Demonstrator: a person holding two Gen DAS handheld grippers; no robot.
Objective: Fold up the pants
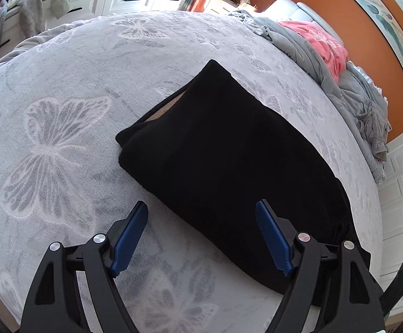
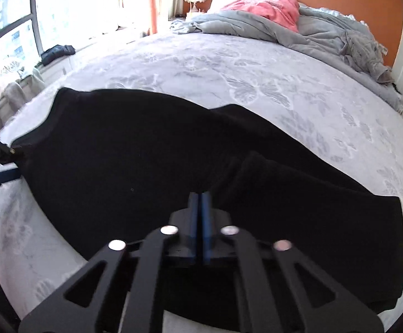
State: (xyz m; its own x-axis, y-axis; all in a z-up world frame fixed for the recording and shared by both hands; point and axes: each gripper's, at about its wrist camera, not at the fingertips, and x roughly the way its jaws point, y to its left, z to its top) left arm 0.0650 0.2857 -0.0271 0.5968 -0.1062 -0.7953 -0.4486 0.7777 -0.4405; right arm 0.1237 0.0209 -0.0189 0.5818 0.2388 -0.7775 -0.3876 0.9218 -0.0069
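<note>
Both tools hover over black pants [image 1: 223, 149] lying on a bed [image 1: 63, 83] covered by a butterfly-print spread. The left tool [image 1: 201, 213] has its blue pads spread wide, straddling the near edge of the folded fabric with nothing pinched. The right tool [image 2: 200, 197] has its pads pressed together above the dark cloth; whether a fold of fabric is caught between them cannot be told (black on black hides it).

The pants lie near the foot-end edge of the bed, already doubled into a thick stack, well apart from the grey duvet [image 2: 270, 27] and pink garment [image 2: 268, 7] at the head end.

To do this step well, each tool should probably catch all layers at a corner, then lift together so the fold lands square.

The left wrist view shows the stack's layered end with a tan lining peeping out. The right wrist view alone shows the looser end and the window.
</note>
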